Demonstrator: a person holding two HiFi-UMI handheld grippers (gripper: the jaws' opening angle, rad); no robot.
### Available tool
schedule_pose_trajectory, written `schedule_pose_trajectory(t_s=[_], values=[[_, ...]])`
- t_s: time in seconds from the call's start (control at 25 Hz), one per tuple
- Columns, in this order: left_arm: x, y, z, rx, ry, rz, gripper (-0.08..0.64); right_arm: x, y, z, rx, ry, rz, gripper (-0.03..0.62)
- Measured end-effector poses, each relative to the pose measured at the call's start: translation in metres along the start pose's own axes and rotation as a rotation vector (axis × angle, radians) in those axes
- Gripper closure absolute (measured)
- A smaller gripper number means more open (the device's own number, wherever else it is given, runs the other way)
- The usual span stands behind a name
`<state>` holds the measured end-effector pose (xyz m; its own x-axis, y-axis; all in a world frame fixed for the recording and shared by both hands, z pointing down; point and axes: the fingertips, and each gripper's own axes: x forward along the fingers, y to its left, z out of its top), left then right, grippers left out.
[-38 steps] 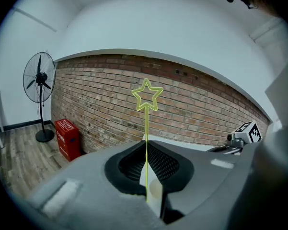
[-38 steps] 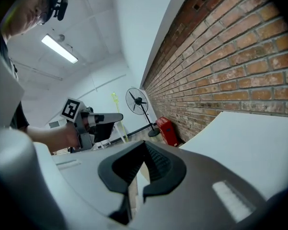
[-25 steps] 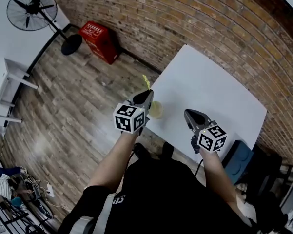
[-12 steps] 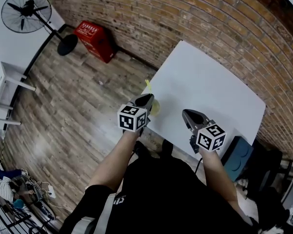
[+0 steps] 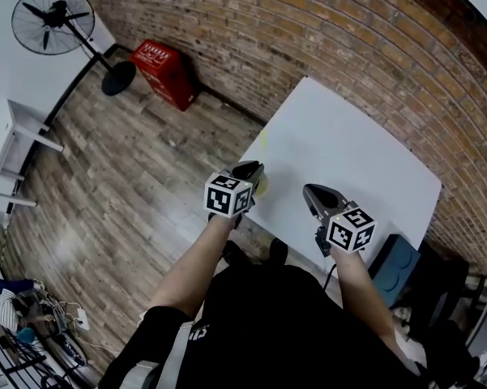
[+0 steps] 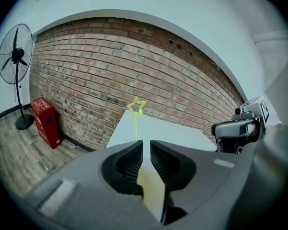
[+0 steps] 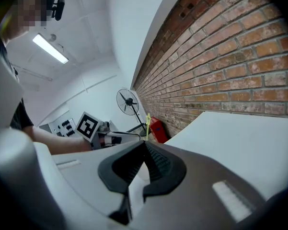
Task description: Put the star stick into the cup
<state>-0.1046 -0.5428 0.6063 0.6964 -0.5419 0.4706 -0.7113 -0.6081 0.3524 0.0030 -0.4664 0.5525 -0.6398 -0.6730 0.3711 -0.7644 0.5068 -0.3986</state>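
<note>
The left gripper (image 6: pixel 146 150) is held at the near left edge of the white tabletop (image 5: pixel 348 152). Its jaws are clenched to a narrow slit on the star stick (image 6: pixel 136 126). The stick is kept upright. Its thin yellow stem rises out of the slit toward 12 o'clock, and the outlined star at its top is seen against the brick wall (image 6: pixel 110 66). The lower end of the stem is covered by the jaws.

Low in the same slit a pale yellow, half-clear shape is seen, which is the cup (image 5: pixel 262 188). In the head view the cup is placed on the tabletop close to its edge. It is at about 4 o'clock from the tips of the left jaws and just beside them. Whether the end of the stick is inside the cup cannot be told.

The right gripper (image 7: pixel 144 146) is held over the tabletop at 3 o'clock from the cup, apart from it. Its jaws are pressed together at the tips, and nothing is gripped between them.

On the wooden floor (image 5: pixel 121 160) a red crate (image 5: pixel 166 70) is seen at 10 o'clock from the cup. A standing fan (image 5: pixel 53 19) is seen farther out in the same direction.
</note>
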Motion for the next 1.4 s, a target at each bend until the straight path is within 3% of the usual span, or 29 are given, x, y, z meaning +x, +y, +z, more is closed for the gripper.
schedule_pose_trajectory(t_s=[0.4,0.6,0.84,1.32,1.4], values=[[-0.01,0.004,0.0,0.021,-0.001,0.029,0.486,0.009,0.002,0.005,0.007,-0.016,0.032,0.592],[-0.03,0.013,0.012,0.064,-0.038,0.085,0.476,0.016,0.007,0.009,-0.002,-0.022,0.06,0.592],[-0.076,0.026,0.045,0.106,-0.136,0.171,0.476,0.028,0.014,0.024,-0.035,-0.032,0.092,0.592],[-0.201,0.07,0.102,0.091,-0.353,0.361,0.479,0.042,0.037,0.101,-0.178,-0.141,0.12,0.592],[-0.219,0.076,0.108,0.089,-0.384,0.403,0.512,0.04,0.041,0.112,-0.212,-0.172,0.106,0.592]])
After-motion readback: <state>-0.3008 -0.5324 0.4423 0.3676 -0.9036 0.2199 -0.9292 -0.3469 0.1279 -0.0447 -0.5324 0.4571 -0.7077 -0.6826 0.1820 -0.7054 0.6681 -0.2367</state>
